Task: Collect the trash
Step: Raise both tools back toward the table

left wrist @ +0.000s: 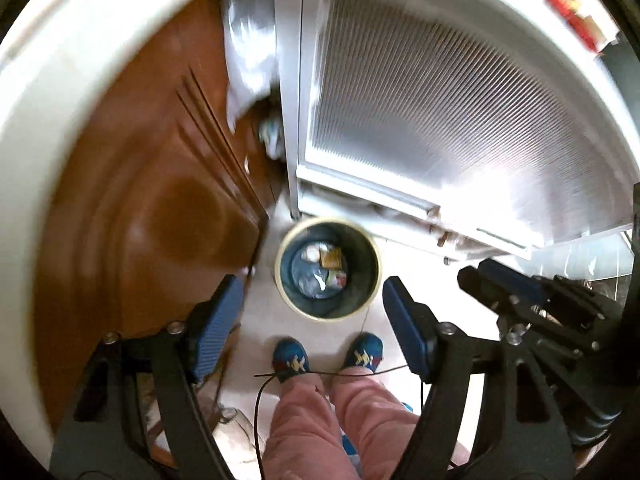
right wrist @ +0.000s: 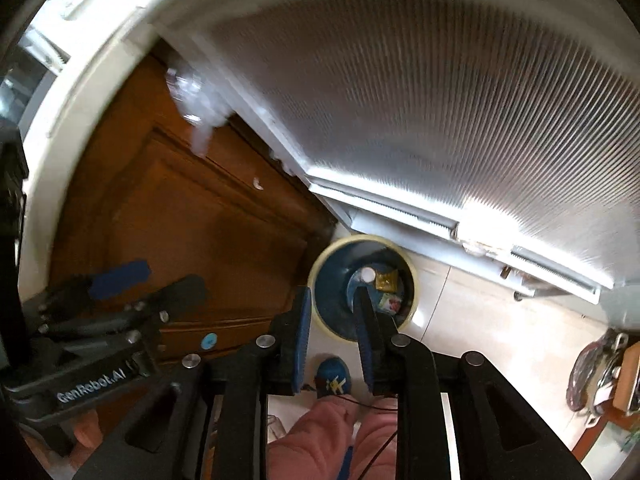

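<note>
A round bin [left wrist: 370, 280] with a cream rim and dark blue inside stands on the pale tiled floor, seen from above. Several pieces of trash [left wrist: 325, 270] lie at its bottom: a white wad, a yellow-brown packet, a small printed wrapper. My left gripper [left wrist: 312, 316] is open and empty, high above the bin's near rim. My right gripper [right wrist: 334, 312] is open and empty, also above the bin [right wrist: 330, 300]; the trash [right wrist: 386, 282] shows between and beyond its fingers. The right gripper shows at the right of the left wrist view [left wrist: 516, 284].
A brown wooden door [left wrist: 160, 200] stands left of the bin. A white-framed ribbed glass door [left wrist: 460, 120] stands behind it. A clear plastic bag [left wrist: 250, 40] hangs between them. My feet in blue slippers [left wrist: 290, 360] are just before the bin. Objects hang at far right [right wrist: 604, 372].
</note>
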Action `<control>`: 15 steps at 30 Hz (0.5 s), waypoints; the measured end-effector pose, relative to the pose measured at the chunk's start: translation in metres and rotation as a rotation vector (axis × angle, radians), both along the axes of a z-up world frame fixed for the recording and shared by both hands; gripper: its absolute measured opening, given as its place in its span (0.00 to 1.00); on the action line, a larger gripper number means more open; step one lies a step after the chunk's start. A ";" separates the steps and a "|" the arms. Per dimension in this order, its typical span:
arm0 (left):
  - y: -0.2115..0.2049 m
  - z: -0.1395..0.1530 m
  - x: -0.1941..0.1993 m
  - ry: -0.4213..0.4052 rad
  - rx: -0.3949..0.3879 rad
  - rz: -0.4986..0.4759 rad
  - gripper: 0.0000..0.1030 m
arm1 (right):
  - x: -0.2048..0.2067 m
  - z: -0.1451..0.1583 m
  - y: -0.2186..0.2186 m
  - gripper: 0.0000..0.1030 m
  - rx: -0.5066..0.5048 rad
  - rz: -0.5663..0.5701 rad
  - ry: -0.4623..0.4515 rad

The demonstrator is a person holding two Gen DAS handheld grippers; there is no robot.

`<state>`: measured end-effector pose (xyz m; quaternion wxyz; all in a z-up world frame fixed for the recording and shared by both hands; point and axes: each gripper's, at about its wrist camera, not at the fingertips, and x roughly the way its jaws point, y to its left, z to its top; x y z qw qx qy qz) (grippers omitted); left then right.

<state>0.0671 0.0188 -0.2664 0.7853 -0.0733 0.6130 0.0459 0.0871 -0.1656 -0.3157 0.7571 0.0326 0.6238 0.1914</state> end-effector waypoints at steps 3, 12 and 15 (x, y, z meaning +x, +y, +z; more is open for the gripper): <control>-0.003 0.039 -0.001 -0.039 0.025 -0.003 0.68 | -0.006 0.036 0.003 0.21 0.004 0.029 -0.026; 0.004 0.155 -0.028 -0.182 0.030 -0.002 0.69 | -0.028 0.129 -0.005 0.28 0.026 0.076 -0.120; 0.004 0.172 -0.036 -0.217 0.021 -0.013 0.70 | -0.031 0.167 -0.009 0.32 0.025 0.081 -0.190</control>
